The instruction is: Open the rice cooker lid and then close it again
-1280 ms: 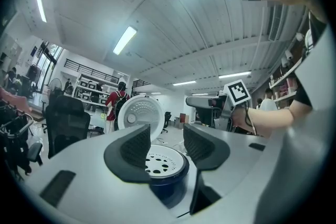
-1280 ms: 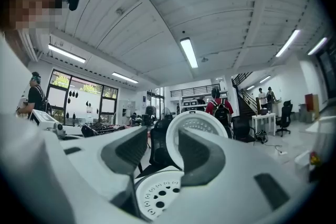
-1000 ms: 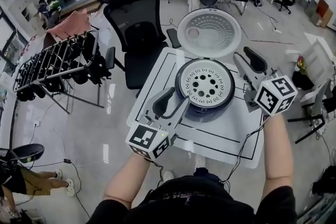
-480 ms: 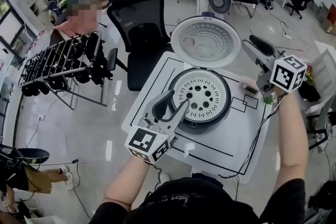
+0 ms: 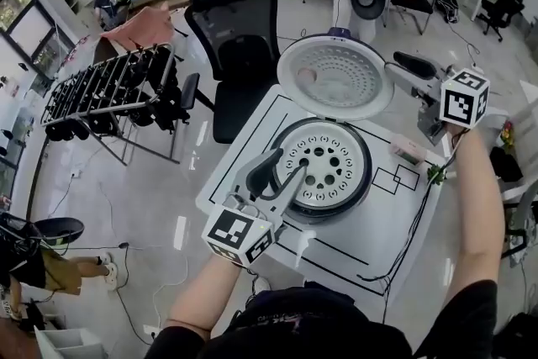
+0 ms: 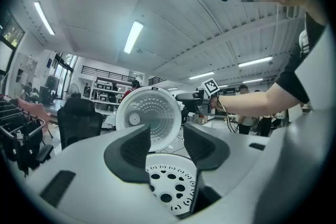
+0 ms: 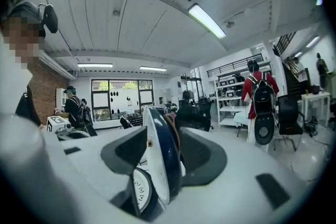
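Fingers (image 6: 135, 148) apart: left gripper (image 6: 167, 136) empty, right gripper (image 7: 164, 140) straddling the lid (image 5: 336, 76), one finger half-hidden.

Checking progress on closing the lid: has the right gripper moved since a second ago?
Yes. In the head view the right gripper has gone from beside the cooker base up to the open lid, whose rim stands between its jaws.

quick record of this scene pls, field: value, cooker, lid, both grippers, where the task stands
rice cooker: on the white table, perforated inner plate showing
lid: open, standing up at the cooker's far side
left gripper: jaws apart, empty, at the cooker's near-left rim
right gripper: jaws apart at the lid's right edge, the rim between them; no firm clamp evident
task stage: lid opened, not yet closed
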### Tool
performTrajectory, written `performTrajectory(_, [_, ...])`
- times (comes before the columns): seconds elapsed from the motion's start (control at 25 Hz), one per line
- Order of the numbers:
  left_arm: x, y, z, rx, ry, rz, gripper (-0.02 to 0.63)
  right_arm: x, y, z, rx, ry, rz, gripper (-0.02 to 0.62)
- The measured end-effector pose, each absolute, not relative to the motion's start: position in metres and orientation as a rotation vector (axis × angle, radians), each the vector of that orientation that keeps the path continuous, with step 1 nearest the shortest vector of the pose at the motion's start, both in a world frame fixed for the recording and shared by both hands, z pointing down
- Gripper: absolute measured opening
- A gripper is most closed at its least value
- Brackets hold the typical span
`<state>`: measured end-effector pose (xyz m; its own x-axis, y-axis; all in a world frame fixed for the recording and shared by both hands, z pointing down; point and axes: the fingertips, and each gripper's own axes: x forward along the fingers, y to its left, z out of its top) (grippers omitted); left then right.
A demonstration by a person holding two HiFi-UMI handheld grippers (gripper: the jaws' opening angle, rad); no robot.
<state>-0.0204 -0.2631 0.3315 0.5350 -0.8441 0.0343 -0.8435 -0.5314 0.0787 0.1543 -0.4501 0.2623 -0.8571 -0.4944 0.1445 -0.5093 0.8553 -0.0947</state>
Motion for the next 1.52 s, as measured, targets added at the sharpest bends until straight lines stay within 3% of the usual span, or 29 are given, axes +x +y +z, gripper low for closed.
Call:
performTrajectory(0.68, [-0.008,-0.272,0.345,2.638,-1.491,0.014,0.199,0.133,-0.457,0.306,0.742,-2.807,0.025,0.19])
performTrajectory(1.52, [-0.024,-0.263,0.327,2.762,-1.342,0.007,0.199,0.119,-0.375,0.319,0.909,-2.656,-0.267,0.155])
